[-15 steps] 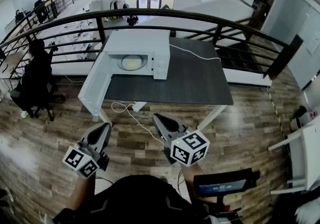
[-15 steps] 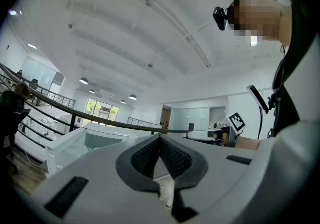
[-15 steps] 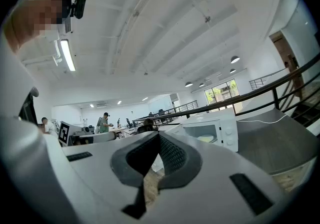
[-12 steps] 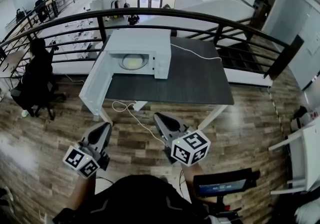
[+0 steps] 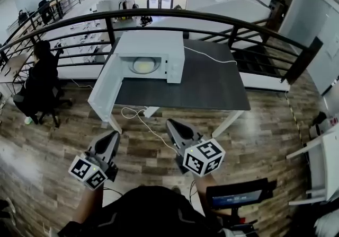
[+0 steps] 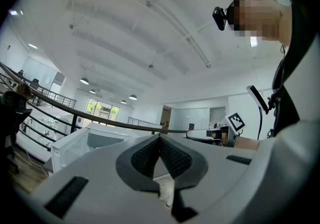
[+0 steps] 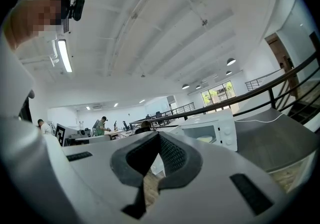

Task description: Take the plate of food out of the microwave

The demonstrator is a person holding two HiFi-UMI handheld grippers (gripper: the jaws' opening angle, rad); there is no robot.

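Two grippers, one microwave, one plate.

- Microwave (image 5: 150, 53): far left of the dark worktop (image 5: 206, 87). Its door (image 5: 104, 93) is swung open leftward, so the cavity looks ready to reach into.
- Plate of food (image 5: 144, 64): inside the cavity, not yet taken out.
- Left gripper (image 5: 112, 135): jaws closed together, nothing between them.
- Right gripper (image 5: 170, 123): likewise closed and empty.
- Pose: both are held low over the wood floor (image 5: 254, 135), near the person's body and side by side. Their tips aim far toward the worktop, well apart from it. This is apparently a carrying stance ahead of the approach.
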